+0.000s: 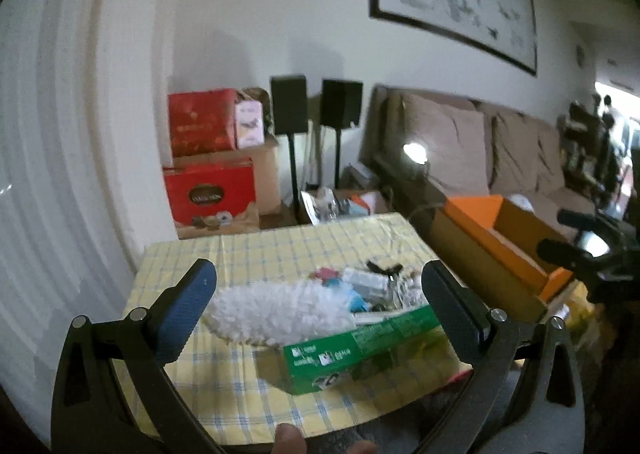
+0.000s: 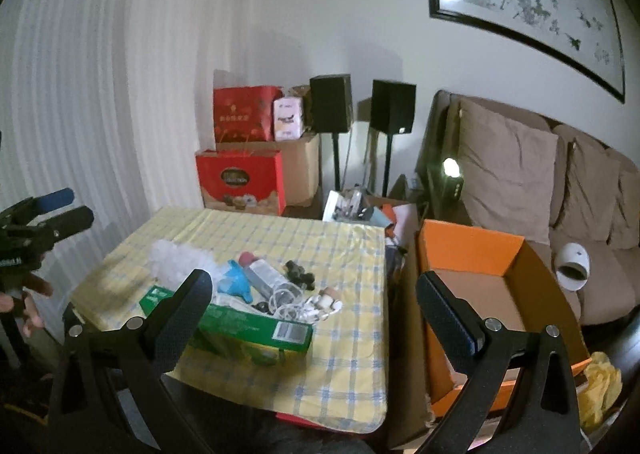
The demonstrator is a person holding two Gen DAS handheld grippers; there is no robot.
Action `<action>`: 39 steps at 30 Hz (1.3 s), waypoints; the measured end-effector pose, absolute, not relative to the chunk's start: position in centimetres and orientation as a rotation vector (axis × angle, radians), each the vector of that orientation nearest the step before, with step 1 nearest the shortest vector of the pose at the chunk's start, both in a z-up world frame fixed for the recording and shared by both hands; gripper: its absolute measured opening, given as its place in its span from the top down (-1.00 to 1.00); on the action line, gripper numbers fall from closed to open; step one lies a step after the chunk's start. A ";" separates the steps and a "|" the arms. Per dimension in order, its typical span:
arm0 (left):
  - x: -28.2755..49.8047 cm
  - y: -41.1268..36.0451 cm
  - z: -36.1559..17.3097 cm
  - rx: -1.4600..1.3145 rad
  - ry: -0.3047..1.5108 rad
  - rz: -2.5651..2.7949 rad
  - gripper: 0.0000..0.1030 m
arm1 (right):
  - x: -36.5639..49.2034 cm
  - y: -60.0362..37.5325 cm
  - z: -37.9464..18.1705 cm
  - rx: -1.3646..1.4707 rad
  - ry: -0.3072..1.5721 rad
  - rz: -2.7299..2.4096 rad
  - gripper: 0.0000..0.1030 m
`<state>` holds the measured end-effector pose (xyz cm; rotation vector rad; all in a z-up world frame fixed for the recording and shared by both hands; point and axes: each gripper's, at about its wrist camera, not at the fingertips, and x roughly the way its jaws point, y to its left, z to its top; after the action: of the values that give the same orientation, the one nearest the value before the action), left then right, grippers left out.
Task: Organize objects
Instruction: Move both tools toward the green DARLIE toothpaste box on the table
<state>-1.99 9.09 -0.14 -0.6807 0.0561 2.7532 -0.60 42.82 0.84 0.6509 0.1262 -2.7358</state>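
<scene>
Both claws gape wide and hold nothing. The left claw (image 1: 320,310) hangs above the white fluffy duster (image 1: 272,310) and green box (image 1: 360,350) on the tabletop (image 1: 240,254). The right claw (image 2: 314,308) hangs near the orange box (image 2: 468,246).

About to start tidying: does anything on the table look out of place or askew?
Yes: the green box lies askew at the near edge of the table, with small clutter heaped loosely behind it instead of in the orange box beside it.

One green cardboard box (image 2: 256,330), one fluffy white duster head (image 1: 276,310), one blue soft toy (image 2: 236,280), one open orange cardboard box (image 2: 472,250), two black speakers on stands (image 2: 331,103), two red gift boxes (image 2: 240,181), three brown sofa cushions (image 2: 504,169).
</scene>
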 end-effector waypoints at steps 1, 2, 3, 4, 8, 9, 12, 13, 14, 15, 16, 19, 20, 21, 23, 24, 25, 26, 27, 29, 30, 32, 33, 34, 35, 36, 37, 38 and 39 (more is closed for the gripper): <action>-2.2 9.3 -0.3 -0.705 0.062 2.741 -0.99 | -0.7 42.8 0.7 0.658 0.121 -2.729 -1.00; -2.5 9.5 -0.5 -0.735 0.065 2.725 -1.00 | -0.8 42.8 0.6 0.668 0.118 -2.722 -1.00; -2.9 9.6 -0.8 -0.777 0.061 2.711 -1.00 | -0.9 42.8 0.5 0.677 0.118 -2.718 -1.00; -3.4 9.6 -1.1 -0.831 0.042 2.700 -1.00 | -1.1 42.8 0.4 0.685 0.122 -2.716 -1.00; -4.6 9.0 -2.3 -0.974 -0.019 2.723 -1.00 | -1.6 43.0 -0.2 0.724 0.115 -2.703 -1.00; -4.9 9.1 -2.6 -1.008 0.024 2.751 -1.00 | -1.8 43.2 -0.4 0.736 0.089 -2.686 -1.00; -5.3 8.9 -3.1 -1.038 0.018 2.766 -1.00 | -2.6 43.8 -1.0 0.772 0.015 -2.647 -1.00; -5.3 8.6 -3.2 -1.043 -0.014 2.763 -1.00 | -2.7 43.9 -1.1 0.781 0.007 -2.642 -1.00; -5.4 8.4 -3.3 -1.054 -0.047 2.757 -1.00 | -3.0 44.1 -1.4 0.793 0.001 -2.639 -1.00; -5.6 8.2 -3.4 -1.069 -0.069 2.752 -1.00 | -3.2 44.1 -1.6 0.800 0.002 -2.640 -1.00; -5.8 8.0 -3.5 -1.076 -0.079 2.747 -1.00 | -3.3 44.1 -1.7 0.805 0.004 -2.644 -1.00; -5.8 7.7 -3.7 -1.076 -0.072 2.754 -1.00 | -3.9 44.4 -2.3 0.824 0.000 -2.650 -1.00; -5.9 7.9 -3.9 -1.095 -0.029 2.752 -0.99 | -4.1 44.4 -2.5 0.832 -0.006 -2.651 -1.00; -5.9 8.1 -4.1 -1.106 -0.009 2.751 -0.99 | -4.3 44.6 -2.6 0.839 -0.015 -2.650 -1.00; -5.9 8.2 -4.2 -1.116 -0.003 2.747 -0.99 | -4.4 44.8 -2.9 0.847 -0.025 -2.648 -1.00; -6.0 8.2 -4.2 -1.116 -0.016 2.728 -1.00 | -4.5 44.9 -2.9 0.850 -0.031 -2.648 -1.00; -6.1 8.2 -4.2 -1.118 -0.033 2.696 -1.00 | -4.6 45.0 -2.9 0.852 -0.034 -2.647 -1.00; -6.2 8.2 -4.3 -1.126 -0.043 2.673 -1.00 | -4.7 45.2 -2.9 0.854 -0.036 -2.645 -1.00; -6.2 8.3 -4.3 -1.132 -0.044 2.666 -1.00 | -4.7 45.3 -2.9 0.856 -0.038 -2.646 -1.00; -6.4 8.4 -4.7 -1.158 -0.041 2.648 -1.00 | -4.8 45.5 -2.9 0.861 -0.042 -2.647 -1.00; -6.6 8.4 -4.8 -1.178 -0.048 2.650 -1.00 | -4.9 45.8 -2.8 0.864 -0.050 -2.645 -1.00; -6.6 8.0 -4.8 -1.185 -0.073 2.688 -1.00 | -4.9 46.4 -2.4 0.854 -0.071 -2.651 -1.00; -6.4 7.7 -4.6 -1.175 -0.079 2.746 -0.99 | -4.9 46.8 -2.2 0.844 -0.079 -2.658 -1.00; -6.3 7.4 -4.6 -1.169 -0.085 2.771 -0.99 | -4.8 47.2 -1.9 0.822 -0.083 -2.674 -1.00; -6.2 7.1 -4.6 -1.163 -0.098 2.764 -0.96 | -4.6 47.7 -1.5 0.790 -0.088 -2.699 -1.00; -6.2 6.8 -4.8 -1.168 -0.118 2.730 -0.84 | -4.6 48.0 -1.4 0.768 -0.093 -2.714 -1.00; -6.4 6.7 -5.0 -1.188 -0.128 2.697 -0.74 | -4.4 48.4 -1.1 0.740 -0.105 -2.731 -1.00; -6.5 6.7 -5.4 -1.208 -0.129 2.676 -0.65 | -4.5 48.7 -1.0 0.730 -0.121 -2.736 -1.00; -6.7 6.6 -5.7 -1.218 -0.127 2.661 -0.66 | -4.5 49.0 -1.0 0.721 -0.138 -2.731 -1.00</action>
<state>-6.67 6.64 -5.69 -1.2176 -0.1274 2.6610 -4.53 48.99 -1.01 0.7213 -0.1383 -2.7311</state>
